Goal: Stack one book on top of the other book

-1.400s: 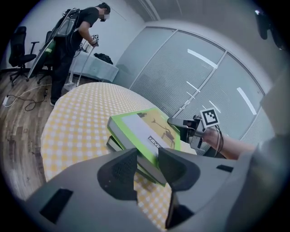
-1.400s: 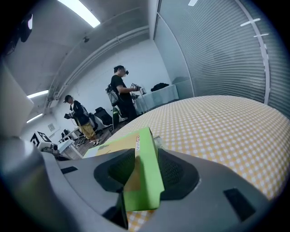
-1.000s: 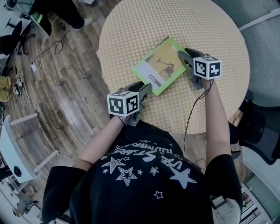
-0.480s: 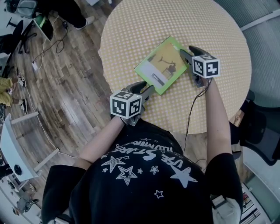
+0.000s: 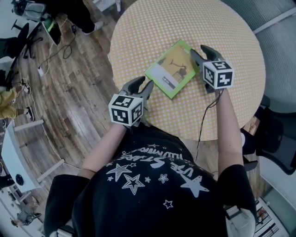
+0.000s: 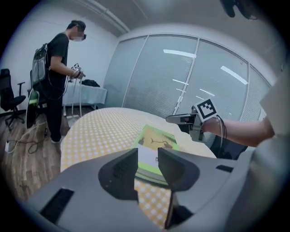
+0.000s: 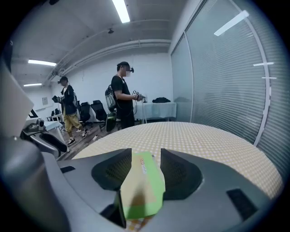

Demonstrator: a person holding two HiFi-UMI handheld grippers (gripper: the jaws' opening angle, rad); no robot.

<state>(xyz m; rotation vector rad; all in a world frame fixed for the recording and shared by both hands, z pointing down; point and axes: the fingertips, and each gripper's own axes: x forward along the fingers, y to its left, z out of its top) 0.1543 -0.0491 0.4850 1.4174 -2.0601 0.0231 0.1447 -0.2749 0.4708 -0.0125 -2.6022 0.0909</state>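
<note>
I read this as an open office doubling as a recording lab. It has tall glass partition walls with blinds (image 6: pixel 181 77), long ceiling strip lights (image 7: pixel 121 10) and black swivel office chairs (image 6: pixel 9 97). Loose cables (image 5: pixel 52 53) trail over the brown wood-plank floor (image 5: pixel 78 97). Standing people in headsets (image 7: pixel 123 97) are visible beyond the far edge of the round yellow-checked tabletop (image 5: pixel 152 28).

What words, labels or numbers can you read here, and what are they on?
T-shirt: white lettering among stars, upside down, not legible.
Book: dark label on its white band, too small; small red print, blurred.
Marker cubes: black-and-white square patterns, no words.
</note>
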